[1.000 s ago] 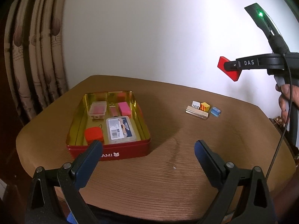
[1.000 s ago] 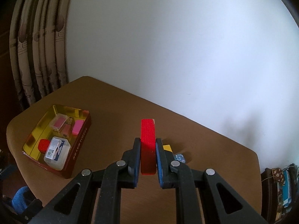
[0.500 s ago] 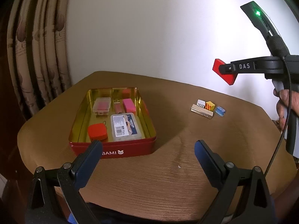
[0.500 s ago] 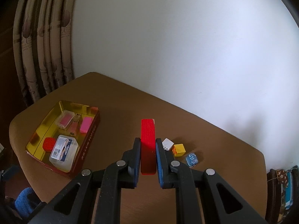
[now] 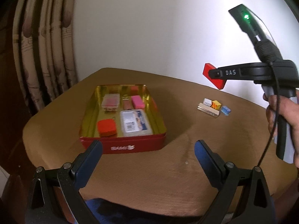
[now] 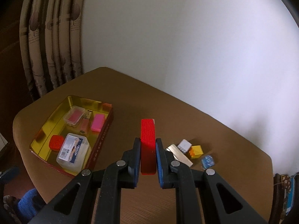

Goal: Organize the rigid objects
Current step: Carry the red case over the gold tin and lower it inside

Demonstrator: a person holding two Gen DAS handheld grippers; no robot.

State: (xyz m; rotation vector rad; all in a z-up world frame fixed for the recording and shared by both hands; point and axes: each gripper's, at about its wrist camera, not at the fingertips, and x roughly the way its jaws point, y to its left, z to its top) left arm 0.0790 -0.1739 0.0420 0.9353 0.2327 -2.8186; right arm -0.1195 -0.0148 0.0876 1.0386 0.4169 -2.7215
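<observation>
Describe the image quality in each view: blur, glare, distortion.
Left wrist view: striped brown curtain smeared by blur, white wall bright, fisheye bending the brown table's edge. Right wrist view: sharp red rectangular block, wall washed out at right, corners vignetted black.

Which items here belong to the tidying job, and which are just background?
Job:
red block held in the right gripper
red tin
small pieces on the table: white cube, yellow cube, blue piece, flat bar

Background:
curtain
wall
table
</observation>
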